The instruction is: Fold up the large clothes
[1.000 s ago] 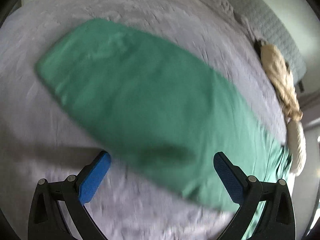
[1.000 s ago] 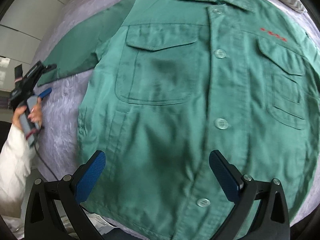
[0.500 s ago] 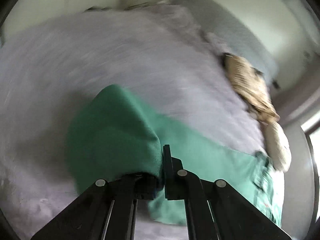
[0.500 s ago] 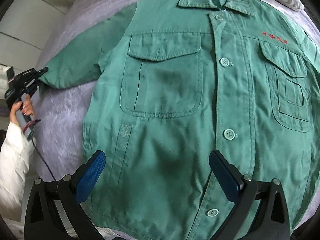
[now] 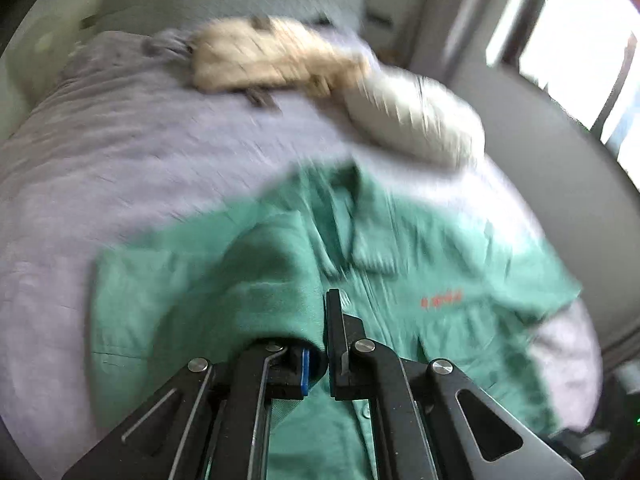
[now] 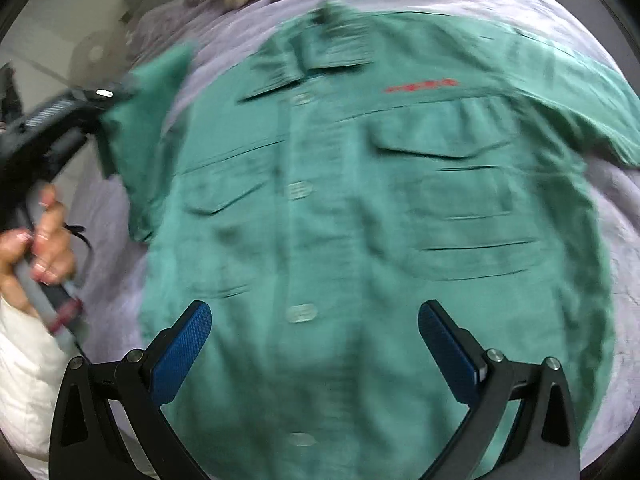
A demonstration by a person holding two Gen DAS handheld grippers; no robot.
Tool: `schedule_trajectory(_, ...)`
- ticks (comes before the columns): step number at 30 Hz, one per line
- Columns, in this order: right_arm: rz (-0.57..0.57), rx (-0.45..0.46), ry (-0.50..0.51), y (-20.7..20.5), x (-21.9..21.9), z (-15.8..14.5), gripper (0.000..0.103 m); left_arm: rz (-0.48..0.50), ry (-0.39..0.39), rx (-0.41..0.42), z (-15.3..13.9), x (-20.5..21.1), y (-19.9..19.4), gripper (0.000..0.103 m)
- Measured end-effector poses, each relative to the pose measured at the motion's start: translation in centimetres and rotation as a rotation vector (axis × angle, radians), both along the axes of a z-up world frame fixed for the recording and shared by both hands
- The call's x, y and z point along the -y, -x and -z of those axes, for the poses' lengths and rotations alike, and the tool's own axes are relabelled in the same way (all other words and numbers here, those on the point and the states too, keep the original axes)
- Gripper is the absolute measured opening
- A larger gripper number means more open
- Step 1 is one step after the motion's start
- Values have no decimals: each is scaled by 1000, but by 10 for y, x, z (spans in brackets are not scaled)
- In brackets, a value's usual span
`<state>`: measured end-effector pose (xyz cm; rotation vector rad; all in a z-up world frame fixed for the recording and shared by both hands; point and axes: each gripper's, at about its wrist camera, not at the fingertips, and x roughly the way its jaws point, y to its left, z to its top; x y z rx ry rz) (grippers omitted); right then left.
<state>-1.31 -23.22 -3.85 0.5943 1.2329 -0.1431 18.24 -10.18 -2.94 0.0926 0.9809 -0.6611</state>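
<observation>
A large green button-up shirt with two chest pockets and red lettering lies front up on a lilac bedspread. My left gripper is shut on the end of the shirt's sleeve and holds it lifted over the shirt body. In the right wrist view the left gripper shows at the far left with the sleeve in it. My right gripper is open and empty, hovering over the shirt's lower front.
A beige knitted garment and a white pillow lie at the head of the bed. A grey headboard stands behind. A window is at the right. The bedspread extends left of the shirt.
My left gripper closed on the sleeve end, lifted it and swung it in toward the shirt body. The right gripper stayed open and shifted over the shirt front.
</observation>
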Motion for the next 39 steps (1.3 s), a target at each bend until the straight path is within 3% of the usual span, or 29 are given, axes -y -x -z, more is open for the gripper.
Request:
schedule_trajectory(4,50,-17,3,16,42,15,103,33,-162,-74,55,34,18,7)
schedule_trajectory(5,59,-20,4,19,52,19,103,32,-180,-74,61,35,24,17)
schedule_trajectory(6,65,-23,5,21,57,22,103,31,-192,-69,63,35,28,49)
schedule_trajectory(8,74,-18,2,23,70,25,103,32,-191,-30,58,31,41,93)
schedule_trajectory(10,69,-6,10,21,77,24,103,54,-209,42,48,29,58,94)
schedule_trajectory(13,42,21,38,8,80,22,103,39,-204,81,34,13,71,94)
schedule_trajectory(15,2,38,68,-8,75,18,103,-33,-188,98,23,-15,72,94)
schedule_trajectory(19,-130,94,152,-53,39,5,103,-296,-223,153,5,-96,54,94)
schedule_trajectory(22,-280,177,240,-98,-13,-5,103,-424,-245,85,17,-145,25,94)
schedule_trajectory(26,-439,221,324,-147,-81,4,103,-508,-316,-17,57,-180,2,94)
schedule_trajectory(28,-469,226,351,-163,-104,12,103,-534,-292,-74,71,-197,1,94)
schedule_trajectory(31,-490,192,399,-190,-130,39,103,-559,-238,-106,80,-205,1,94)
schedule_trajectory(34,-525,86,576,-204,-141,76,101,-545,-252,-106,83,-209,6,94)
schedule_trajectory(36,-513,136,542,-196,-127,68,77,-532,-264,-95,88,-201,10,94)
schedule_trajectory(37,-489,143,562,-191,-118,61,39,-526,-265,-92,87,-204,11,94)
schedule_trajectory(38,-455,156,554,-187,-103,52,30,-522,-264,-95,89,-203,12,94)
schedule_trajectory(39,-397,184,487,-183,-81,41,30,-518,-258,-102,89,-205,12,94)
